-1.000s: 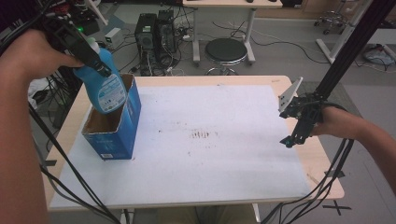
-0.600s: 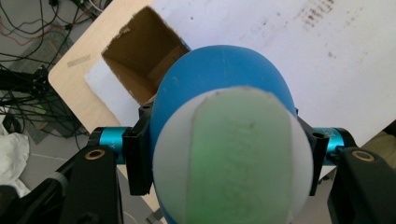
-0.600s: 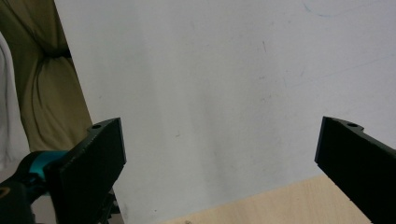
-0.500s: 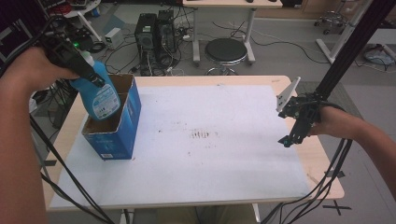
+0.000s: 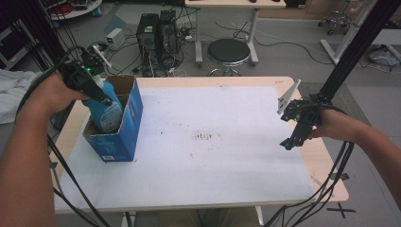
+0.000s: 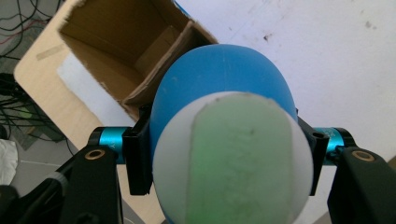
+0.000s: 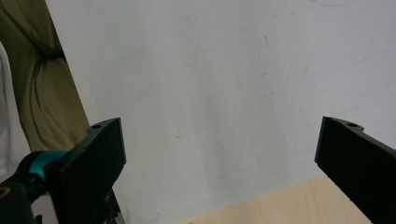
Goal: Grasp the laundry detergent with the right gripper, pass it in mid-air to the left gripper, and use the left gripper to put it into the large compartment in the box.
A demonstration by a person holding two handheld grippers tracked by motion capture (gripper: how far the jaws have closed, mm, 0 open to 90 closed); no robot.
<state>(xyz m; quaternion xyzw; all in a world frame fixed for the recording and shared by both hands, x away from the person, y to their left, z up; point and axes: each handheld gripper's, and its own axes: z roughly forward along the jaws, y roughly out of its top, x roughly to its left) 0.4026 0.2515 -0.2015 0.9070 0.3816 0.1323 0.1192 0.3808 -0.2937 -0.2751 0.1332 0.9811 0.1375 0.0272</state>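
gripping smooth rounded blue bottle (image 6: 224,140), left tool (image 5: 97,92), open cardboard box (image 5: 124,127)

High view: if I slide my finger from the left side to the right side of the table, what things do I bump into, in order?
Left gripper holding the blue bottle → blue cardboard box → dark smudge marks in the middle of the white table cover → right gripper.

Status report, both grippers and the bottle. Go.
Left gripper shut on blue bottle, bottle partly down inside cardboard box. Right gripper open, empty, over the table's right edge. Nothing in the way.
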